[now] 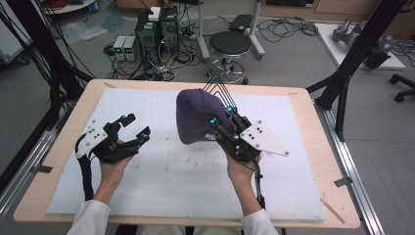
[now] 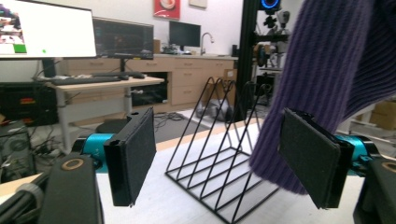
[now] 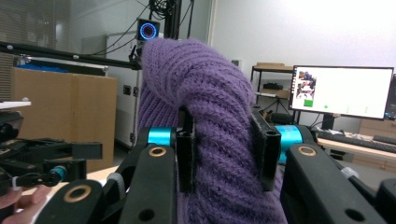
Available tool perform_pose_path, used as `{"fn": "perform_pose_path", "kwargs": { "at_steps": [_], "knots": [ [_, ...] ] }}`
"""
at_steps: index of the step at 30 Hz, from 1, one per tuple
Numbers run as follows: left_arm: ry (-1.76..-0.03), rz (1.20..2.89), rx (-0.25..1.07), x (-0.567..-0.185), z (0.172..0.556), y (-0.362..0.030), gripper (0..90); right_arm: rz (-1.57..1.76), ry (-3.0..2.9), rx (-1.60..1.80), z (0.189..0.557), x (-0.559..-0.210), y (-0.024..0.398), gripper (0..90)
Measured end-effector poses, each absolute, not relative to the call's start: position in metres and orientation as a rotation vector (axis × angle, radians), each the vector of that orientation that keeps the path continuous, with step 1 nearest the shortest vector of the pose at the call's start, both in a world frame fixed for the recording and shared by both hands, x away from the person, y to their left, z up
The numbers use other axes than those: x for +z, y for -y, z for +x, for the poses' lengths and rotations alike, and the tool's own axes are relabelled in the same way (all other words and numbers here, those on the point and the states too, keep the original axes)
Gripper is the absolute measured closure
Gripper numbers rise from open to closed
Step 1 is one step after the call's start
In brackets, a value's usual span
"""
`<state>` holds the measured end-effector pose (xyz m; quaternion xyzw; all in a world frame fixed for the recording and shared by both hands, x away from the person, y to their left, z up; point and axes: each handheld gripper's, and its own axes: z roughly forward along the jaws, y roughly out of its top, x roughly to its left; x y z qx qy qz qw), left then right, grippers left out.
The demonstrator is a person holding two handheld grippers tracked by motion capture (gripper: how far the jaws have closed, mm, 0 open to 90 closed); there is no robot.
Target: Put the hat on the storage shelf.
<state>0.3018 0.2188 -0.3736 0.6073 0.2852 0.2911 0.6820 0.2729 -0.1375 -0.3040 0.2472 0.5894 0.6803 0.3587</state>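
Black wire rack [image 2: 219,158] on white mat [image 1: 161,181], wooden table [image 1: 313,127], black stool [image 1: 230,46], computer towers [image 1: 156,29] behind

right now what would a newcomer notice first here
The purple knit hat, lifted over the middle of the white mat and pinched in the right gripper. Behind it stands a black wire rack. The left gripper hovers open at the mat's left, holding nothing.

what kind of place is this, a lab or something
Most likely a robotics or research lab: computer towers with tangled cables on the floor, monitors on desks, and black framing around the worktable.
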Motion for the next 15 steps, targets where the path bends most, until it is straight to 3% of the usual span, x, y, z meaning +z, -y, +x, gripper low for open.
{"fn": "perform_pose_path", "kwargs": {
  "at_steps": [15],
  "knots": [
    [-0.472, 1.446, 0.557, -0.361, 0.306, -0.180, 28.4, 0.553, -1.542, 1.831, 0.264, -0.289, 0.116, 68.8]
  ]
}}
